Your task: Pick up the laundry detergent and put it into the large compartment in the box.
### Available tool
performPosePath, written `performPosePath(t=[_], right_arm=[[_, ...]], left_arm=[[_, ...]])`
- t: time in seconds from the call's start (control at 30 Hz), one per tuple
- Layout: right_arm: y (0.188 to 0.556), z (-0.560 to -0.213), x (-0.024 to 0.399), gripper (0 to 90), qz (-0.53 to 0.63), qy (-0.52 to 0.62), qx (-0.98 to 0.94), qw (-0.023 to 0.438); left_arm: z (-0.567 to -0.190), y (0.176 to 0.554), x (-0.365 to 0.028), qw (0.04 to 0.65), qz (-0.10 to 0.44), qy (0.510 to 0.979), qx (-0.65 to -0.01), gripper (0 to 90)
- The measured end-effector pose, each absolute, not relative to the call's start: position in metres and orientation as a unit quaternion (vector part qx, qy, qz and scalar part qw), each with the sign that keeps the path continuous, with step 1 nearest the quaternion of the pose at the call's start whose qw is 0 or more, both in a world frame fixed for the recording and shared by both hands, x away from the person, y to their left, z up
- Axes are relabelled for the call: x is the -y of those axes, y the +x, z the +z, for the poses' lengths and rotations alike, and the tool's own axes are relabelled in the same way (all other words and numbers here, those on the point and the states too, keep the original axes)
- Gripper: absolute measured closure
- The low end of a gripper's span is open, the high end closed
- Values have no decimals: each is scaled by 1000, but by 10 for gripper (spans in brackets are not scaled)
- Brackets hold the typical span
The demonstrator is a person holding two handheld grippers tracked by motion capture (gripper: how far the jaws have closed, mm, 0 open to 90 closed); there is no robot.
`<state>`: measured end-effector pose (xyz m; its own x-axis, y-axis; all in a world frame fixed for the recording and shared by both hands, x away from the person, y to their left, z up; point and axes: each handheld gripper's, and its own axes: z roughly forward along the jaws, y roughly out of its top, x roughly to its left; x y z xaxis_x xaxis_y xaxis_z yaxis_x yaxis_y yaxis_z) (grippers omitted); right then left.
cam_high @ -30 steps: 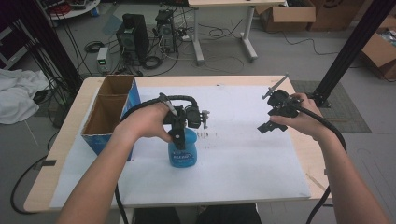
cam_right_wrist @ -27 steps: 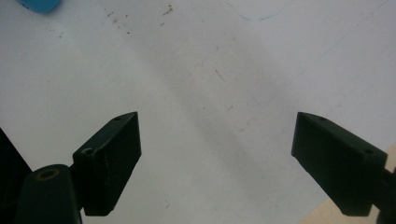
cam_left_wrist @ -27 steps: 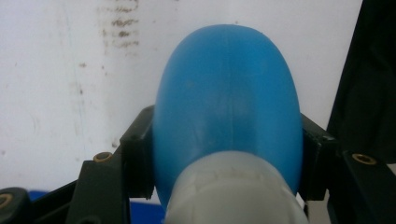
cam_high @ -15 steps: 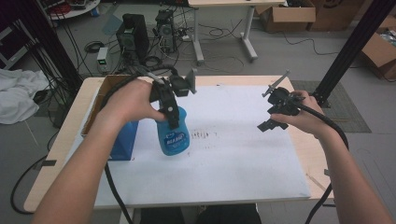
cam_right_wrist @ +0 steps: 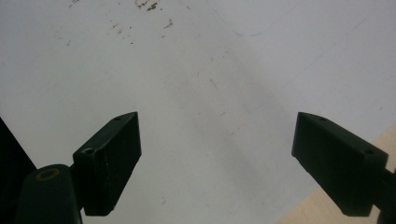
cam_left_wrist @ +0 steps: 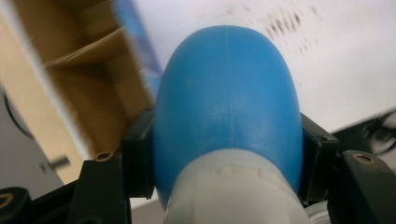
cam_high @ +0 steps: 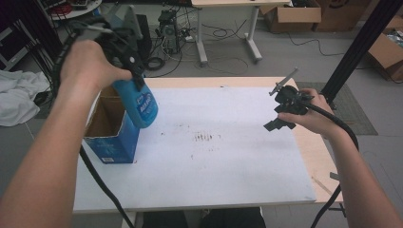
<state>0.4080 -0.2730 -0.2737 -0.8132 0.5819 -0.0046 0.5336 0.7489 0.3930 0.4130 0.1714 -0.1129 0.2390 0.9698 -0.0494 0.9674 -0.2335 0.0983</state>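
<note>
The blue bottle [cam_high: 142, 105] hangs in the air above the open cardboard box [cam_high: 110, 128], tilted, its base toward the white sheet and its pale neck up in the left gripper [cam_high: 124, 50]. In the left gripper view the black jaws press on either side of the bottle [cam_left_wrist: 226, 107] just above its whitish collar, and past it are the box's brown inside [cam_left_wrist: 70, 79] and a strip of its blue wall. The box stands at the left edge of the table [cam_high: 237, 81], blue outside and brown within, with its top open.

Well to the right of the box, the right gripper [cam_high: 280, 107] is held over the far right part of the white sheet [cam_high: 214, 175]. Its jaws stand spread wide with nothing between them, and in the right gripper view only the sheet [cam_right_wrist: 201, 93] lies beneath, with a corner of bare wood [cam_right_wrist: 327, 212] at the lower right.

The sheet covers most of the wooden tabletop and carries a patch of small dark smudges [cam_high: 205, 137] to the right of the box. Beyond the box, across the grey floor, are another desk's white legs [cam_high: 249, 33], tangled cables [cam_high: 228, 33] and cardboard cartons [cam_high: 290, 14]. A white cloth [cam_high: 16, 102] lies heaped on the floor left of the box, and a black slanted frame post [cam_high: 361, 42] rises at the far right.
</note>
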Motion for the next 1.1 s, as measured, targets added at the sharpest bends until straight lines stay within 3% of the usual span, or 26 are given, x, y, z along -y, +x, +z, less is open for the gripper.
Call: performPosePath(t=[0.23,0.43,1.1], right_arm=[[406,-272,274,157,191,295,-934,66],[406,-274,276,158,182,299,-935,65],[404,-272,285,159,180,307,-932,67]], left_arm=[[-102,414,-219,45,18,714,-699,383],[-106,413,-242,34,37,683,-729,384],[-144,419,-253,20,32,678,-734,384]])
